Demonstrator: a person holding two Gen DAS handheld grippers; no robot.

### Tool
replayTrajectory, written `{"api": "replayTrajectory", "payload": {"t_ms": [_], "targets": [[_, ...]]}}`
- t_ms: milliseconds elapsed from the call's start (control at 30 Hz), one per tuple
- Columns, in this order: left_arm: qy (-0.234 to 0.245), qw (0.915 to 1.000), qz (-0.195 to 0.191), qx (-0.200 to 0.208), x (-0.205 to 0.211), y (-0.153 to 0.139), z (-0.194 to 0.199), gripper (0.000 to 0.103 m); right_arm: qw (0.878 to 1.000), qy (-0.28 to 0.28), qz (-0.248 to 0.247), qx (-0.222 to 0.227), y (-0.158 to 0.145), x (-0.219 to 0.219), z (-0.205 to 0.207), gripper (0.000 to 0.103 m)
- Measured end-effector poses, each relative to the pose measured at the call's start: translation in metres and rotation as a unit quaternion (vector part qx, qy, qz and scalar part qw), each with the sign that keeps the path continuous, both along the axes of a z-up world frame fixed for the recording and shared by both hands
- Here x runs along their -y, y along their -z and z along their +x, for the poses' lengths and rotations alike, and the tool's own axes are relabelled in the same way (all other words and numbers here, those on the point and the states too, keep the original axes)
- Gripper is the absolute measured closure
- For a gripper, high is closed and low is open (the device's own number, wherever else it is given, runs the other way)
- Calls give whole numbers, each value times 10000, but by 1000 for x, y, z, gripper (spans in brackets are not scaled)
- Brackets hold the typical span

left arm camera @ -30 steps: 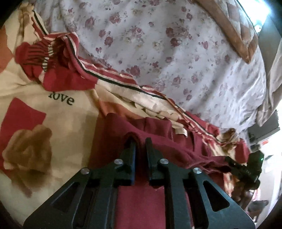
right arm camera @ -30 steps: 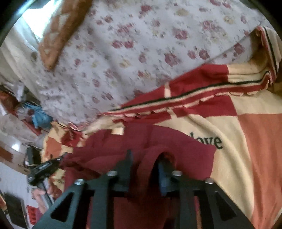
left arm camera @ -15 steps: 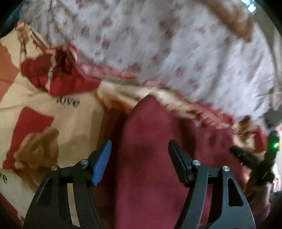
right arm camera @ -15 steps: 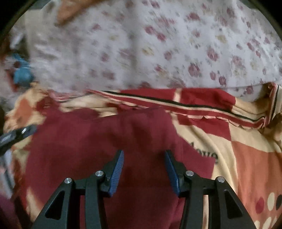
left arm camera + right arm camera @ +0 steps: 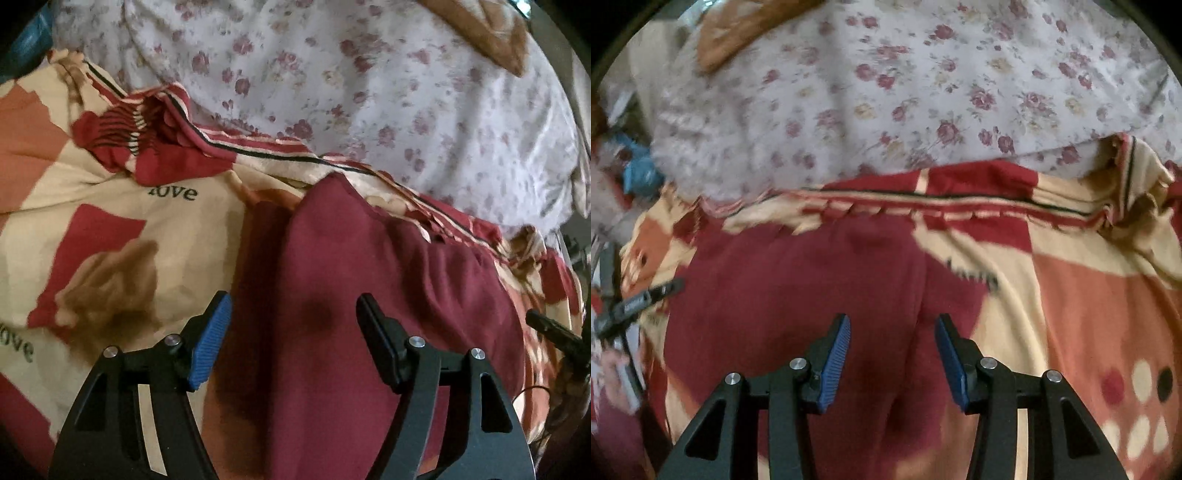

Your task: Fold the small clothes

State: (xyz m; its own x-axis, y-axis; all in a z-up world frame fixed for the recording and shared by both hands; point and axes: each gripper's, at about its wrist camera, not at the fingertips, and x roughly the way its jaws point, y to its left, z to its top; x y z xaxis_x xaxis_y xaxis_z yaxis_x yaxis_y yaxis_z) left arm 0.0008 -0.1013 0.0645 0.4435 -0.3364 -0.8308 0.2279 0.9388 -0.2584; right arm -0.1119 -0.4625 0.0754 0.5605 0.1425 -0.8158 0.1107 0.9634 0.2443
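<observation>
Left wrist view: left gripper (image 5: 293, 325) had its jaws spread wide, nothing between them. The maroon garment (image 5: 354, 295) lay flat directly beneath and ahead of the fingers, on the patterned blanket (image 5: 110, 229); a fold edge ran forward from between the fingers, slightly toward the left finger. Blanket print "love" sat ahead and to the left of the gripper. The floral sheet (image 5: 369, 92) lay beyond the blanket's striped border. Right wrist view: right gripper (image 5: 892, 350) also had its jaws apart, gripping nothing. The maroon garment (image 5: 798, 295) spread below the fingers and off to the left; its right edge ran just ahead of the right finger. The patterned blanket (image 5: 1089, 295) extended to the right, the floral sheet (image 5: 923, 92) ahead.
</observation>
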Motion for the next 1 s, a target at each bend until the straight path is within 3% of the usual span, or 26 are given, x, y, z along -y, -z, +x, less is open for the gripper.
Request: {"api": "replayTrajectory", "payload": {"t_ms": [100,133,167,267,367,500,600,633,700,733,767,933,1000], "targets": [[76,9998,145,62,-2,4,-20,32,9998,-199,15,-82,10,-15,-19,57],[98,9997,201,57,-3,6,-25,32,9996,-245,-92,-98,13,-24,-20,62],[135,9995,292,27,-2,11,-31,32,9991,-321,-264,-129,19,-31,-21,79],[109,9992,385,-86,-6,20,-41,32,9975,-314,-612,-157,27,-42,-23,97],[-5,9994,327,-94,-15,26,-52,32,9975,-188,-675,55,12,-34,-35,97],[-123,9997,210,-84,-19,34,-55,32,9966,-98,-774,-281,33,-29,-38,97],[-137,9998,167,-45,-20,32,-55,32,9973,-3,-710,-162,16,-29,-40,97],[-143,9998,138,-13,-21,33,-54,32,9976,83,-672,-112,8,-28,-40,95],[-180,9998,32,-5,-22,36,-53,32,9967,236,-755,169,-11,-31,-37,76],[-209,9998,-43,8,-23,37,-52,32,9961,230,-810,279,-16,-33,-33,49],[-219,9997,-69,24,-23,37,-52,32,9947,289,-917,362,-19,-36,-23,29],[-136,9997,-138,128,-23,39,-52,31,9945,590,-863,-43,10,-24,49,27],[-129,9996,-213,152,-24,41,-51,28,9955,591,-695,-264,30,-10,77,35]]}}
